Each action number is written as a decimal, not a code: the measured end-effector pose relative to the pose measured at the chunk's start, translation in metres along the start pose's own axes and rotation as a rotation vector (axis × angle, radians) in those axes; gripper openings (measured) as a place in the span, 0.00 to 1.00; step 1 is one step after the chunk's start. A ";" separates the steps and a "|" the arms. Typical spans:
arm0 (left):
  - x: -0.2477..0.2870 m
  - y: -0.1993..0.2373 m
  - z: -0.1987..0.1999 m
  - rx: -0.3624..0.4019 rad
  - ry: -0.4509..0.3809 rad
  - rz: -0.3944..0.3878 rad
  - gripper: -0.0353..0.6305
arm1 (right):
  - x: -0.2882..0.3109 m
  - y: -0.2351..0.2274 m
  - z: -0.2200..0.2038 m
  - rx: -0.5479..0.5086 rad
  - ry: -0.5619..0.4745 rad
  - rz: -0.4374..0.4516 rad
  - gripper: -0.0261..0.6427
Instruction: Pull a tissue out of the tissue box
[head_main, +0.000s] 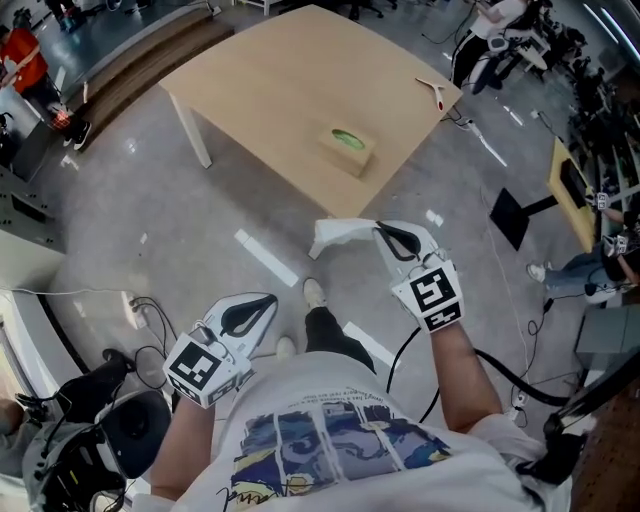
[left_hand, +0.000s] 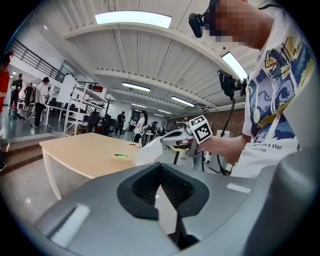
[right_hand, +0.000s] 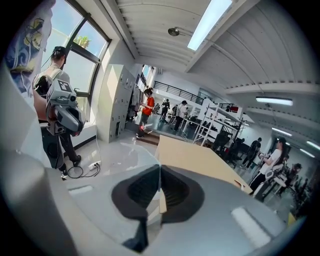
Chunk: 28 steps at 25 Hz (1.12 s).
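In the head view the right claw (head_main: 380, 230) is clamped on a white tissue (head_main: 338, 236) over the floor. The tissue box (head_main: 348, 148) sits well apart from it, by the worktop's (head_main: 270, 90) near edge.

In the left gripper view the left claw (left_hand: 161, 165) is together and empty, and the tissue (left_hand: 148, 152) hangs ahead of it.

In the right gripper view the right claw (right_hand: 160, 167) pinches the tissue's (right_hand: 142, 153) edge.

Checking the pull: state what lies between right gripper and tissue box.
Head view: the tissue held by the right gripper, then bare floor and table.
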<state>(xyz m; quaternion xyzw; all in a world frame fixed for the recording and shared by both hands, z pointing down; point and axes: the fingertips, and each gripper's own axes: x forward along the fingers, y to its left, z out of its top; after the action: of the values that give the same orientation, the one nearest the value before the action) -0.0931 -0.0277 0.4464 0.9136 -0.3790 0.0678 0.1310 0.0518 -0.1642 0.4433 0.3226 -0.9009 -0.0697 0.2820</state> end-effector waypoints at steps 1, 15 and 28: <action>-0.003 -0.002 -0.003 0.000 -0.002 -0.004 0.06 | -0.005 0.006 0.001 -0.001 -0.002 -0.002 0.05; -0.029 -0.029 -0.015 0.008 -0.023 -0.046 0.06 | -0.074 0.062 0.019 0.001 -0.034 -0.025 0.05; -0.029 -0.048 -0.016 0.027 -0.032 -0.086 0.06 | -0.110 0.083 0.028 0.016 -0.057 -0.040 0.05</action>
<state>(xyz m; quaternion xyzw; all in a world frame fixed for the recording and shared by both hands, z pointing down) -0.0800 0.0290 0.4461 0.9317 -0.3403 0.0525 0.1152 0.0605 -0.0330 0.3944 0.3408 -0.9023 -0.0775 0.2523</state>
